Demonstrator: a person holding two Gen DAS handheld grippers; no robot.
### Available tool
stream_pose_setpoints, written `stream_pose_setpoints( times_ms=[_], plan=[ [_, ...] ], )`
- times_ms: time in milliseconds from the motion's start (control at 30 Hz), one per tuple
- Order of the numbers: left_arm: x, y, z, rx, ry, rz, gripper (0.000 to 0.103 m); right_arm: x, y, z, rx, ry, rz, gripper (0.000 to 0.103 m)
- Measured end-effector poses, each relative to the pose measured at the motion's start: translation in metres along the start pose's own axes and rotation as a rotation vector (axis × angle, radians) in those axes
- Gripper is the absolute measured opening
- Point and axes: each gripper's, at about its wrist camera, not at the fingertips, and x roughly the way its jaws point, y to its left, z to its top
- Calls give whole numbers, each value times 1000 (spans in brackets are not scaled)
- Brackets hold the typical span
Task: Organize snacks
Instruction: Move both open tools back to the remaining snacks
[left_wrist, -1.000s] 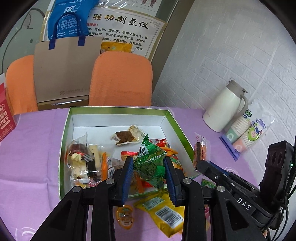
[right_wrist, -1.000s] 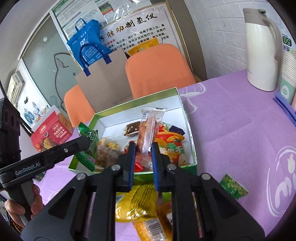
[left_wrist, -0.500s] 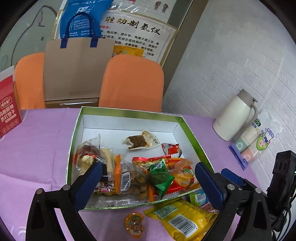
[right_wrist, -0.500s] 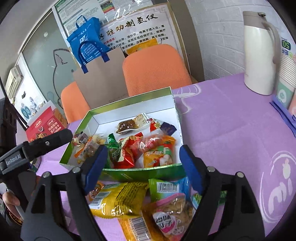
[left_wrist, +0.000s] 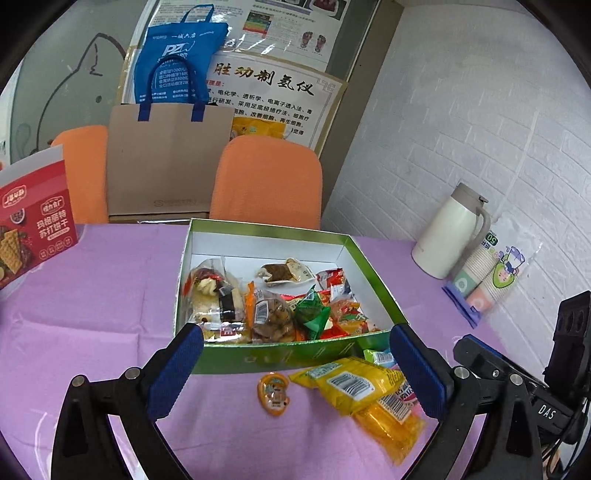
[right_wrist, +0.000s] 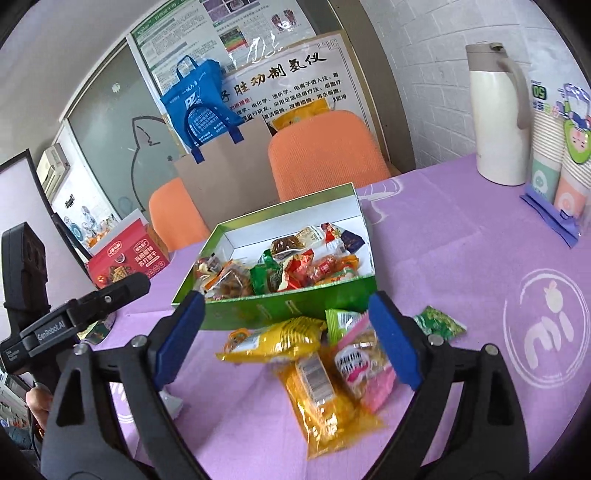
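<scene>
A green box (left_wrist: 273, 356) with a white inside holds several snack packets, also in the right wrist view (right_wrist: 295, 304). In front of it on the purple cloth lie yellow packets (left_wrist: 351, 384) (right_wrist: 273, 341), a pink packet (right_wrist: 365, 373), a small orange round snack (left_wrist: 273, 394) and a small green packet (right_wrist: 439, 323). My left gripper (left_wrist: 295, 373) is open and empty, above the cloth before the box. My right gripper (right_wrist: 288, 341) is open and empty over the loose packets.
A white thermos (left_wrist: 448, 236) and a pack of paper cups (left_wrist: 487, 273) stand at the right by the brick wall. A red cracker box (left_wrist: 33, 221) stands at the left. Orange chairs (left_wrist: 266, 181) and a paper bag (left_wrist: 166, 162) are behind the table.
Both grippers opened and dropped their packets into the box: the left a green packet, the right a clear one. Both then drew back toward me from the box.
</scene>
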Motion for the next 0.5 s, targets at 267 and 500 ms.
stream_pose_setpoints(
  times_ms=[267, 500],
  plan=[
    [-19, 11, -50, -30, 35, 52, 102, -9, -24, -53, 18, 71, -51, 86],
    [-12, 15, -92, -43, 125, 35, 102, 20, -40, -77, 59, 180, -67, 65]
  ],
)
